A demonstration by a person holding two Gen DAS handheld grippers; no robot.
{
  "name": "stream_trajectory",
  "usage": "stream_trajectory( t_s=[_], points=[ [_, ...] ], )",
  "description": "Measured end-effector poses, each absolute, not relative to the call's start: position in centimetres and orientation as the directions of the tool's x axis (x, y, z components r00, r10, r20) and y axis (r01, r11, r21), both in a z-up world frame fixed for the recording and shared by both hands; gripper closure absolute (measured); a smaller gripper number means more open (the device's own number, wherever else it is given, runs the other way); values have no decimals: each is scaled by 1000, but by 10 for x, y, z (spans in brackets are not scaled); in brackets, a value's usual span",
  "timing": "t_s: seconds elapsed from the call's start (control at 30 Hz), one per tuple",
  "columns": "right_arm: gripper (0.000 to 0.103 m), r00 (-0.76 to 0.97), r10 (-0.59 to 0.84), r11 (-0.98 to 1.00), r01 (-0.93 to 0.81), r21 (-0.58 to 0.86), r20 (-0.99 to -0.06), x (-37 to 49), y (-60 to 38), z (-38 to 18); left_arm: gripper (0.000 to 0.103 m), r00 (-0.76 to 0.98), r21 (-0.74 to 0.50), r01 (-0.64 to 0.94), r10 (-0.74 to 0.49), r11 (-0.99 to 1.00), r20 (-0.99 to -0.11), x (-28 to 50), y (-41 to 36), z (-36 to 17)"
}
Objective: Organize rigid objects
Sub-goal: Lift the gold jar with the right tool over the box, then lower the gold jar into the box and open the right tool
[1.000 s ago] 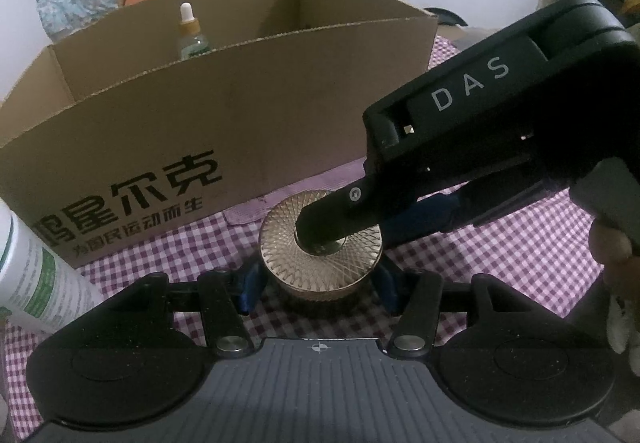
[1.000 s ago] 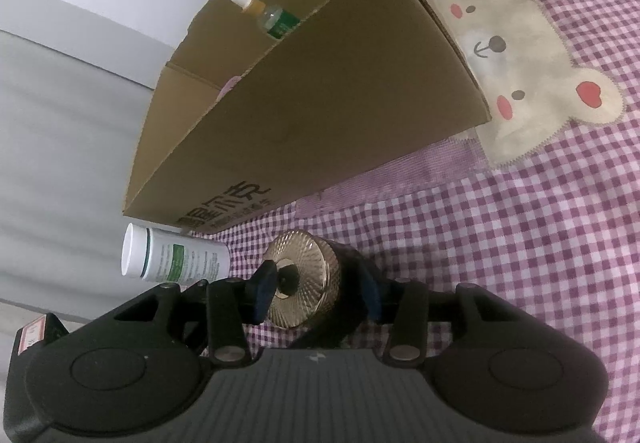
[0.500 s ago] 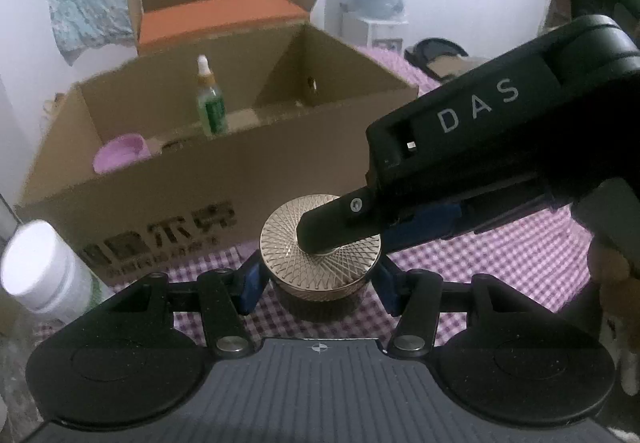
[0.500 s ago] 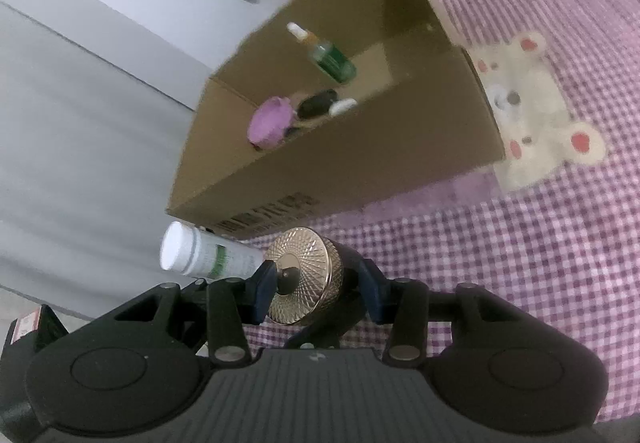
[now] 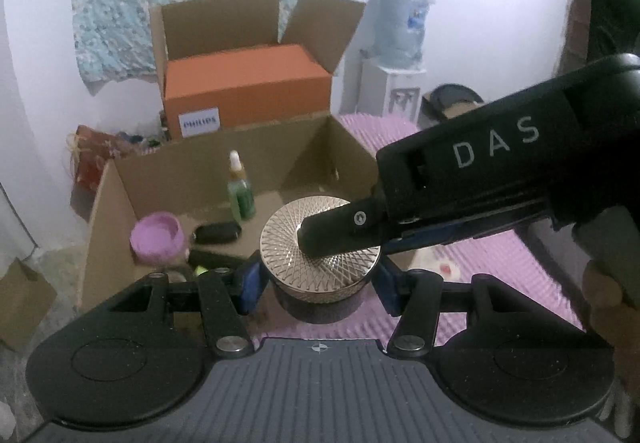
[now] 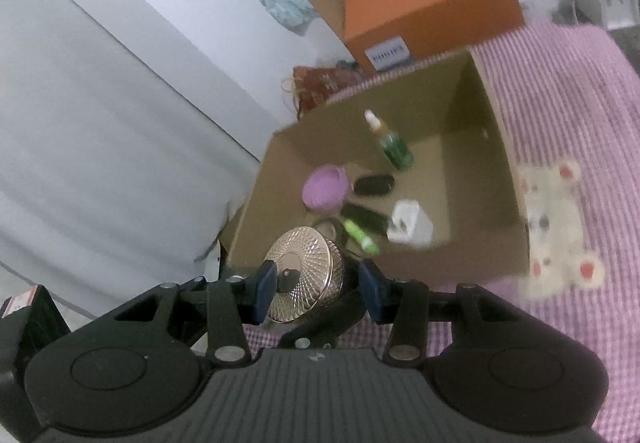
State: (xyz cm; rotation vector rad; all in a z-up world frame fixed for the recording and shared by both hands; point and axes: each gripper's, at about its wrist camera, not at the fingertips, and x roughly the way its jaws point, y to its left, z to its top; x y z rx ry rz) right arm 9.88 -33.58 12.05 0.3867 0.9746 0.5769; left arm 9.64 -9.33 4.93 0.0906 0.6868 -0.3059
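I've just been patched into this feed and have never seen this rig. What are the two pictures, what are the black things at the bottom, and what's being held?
There is no robot arm: a person holds a two-finger tool in each hand, and each tool carries a wide-angle camera looking along its fingers. The black shapes at the bottom are the tool itself.

In the left tool's view, the left gripper clamps the dark body of a jar with a gold patterned lid. The right gripper grips the same jar top to bottom, one finger on the lid.

Behind is an open cardboard box on a purple checked cloth. It contains a green dropper bottle, a pink bowl, and small dark items.
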Motion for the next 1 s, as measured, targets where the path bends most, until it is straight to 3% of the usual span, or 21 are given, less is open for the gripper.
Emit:
stream_trajectory(
  t_s=[0.4, 1.0],
  points=[
    [54, 399, 601, 799, -274, 536, -692, 185, -337, 141, 48, 706, -59, 274, -242, 960, -665, 186, -102, 63],
    [54, 223, 511, 855, -236, 462, -830, 289, -317, 68, 48, 544, -61, 228, -179, 972, -820, 268, -113, 4]
  ],
)
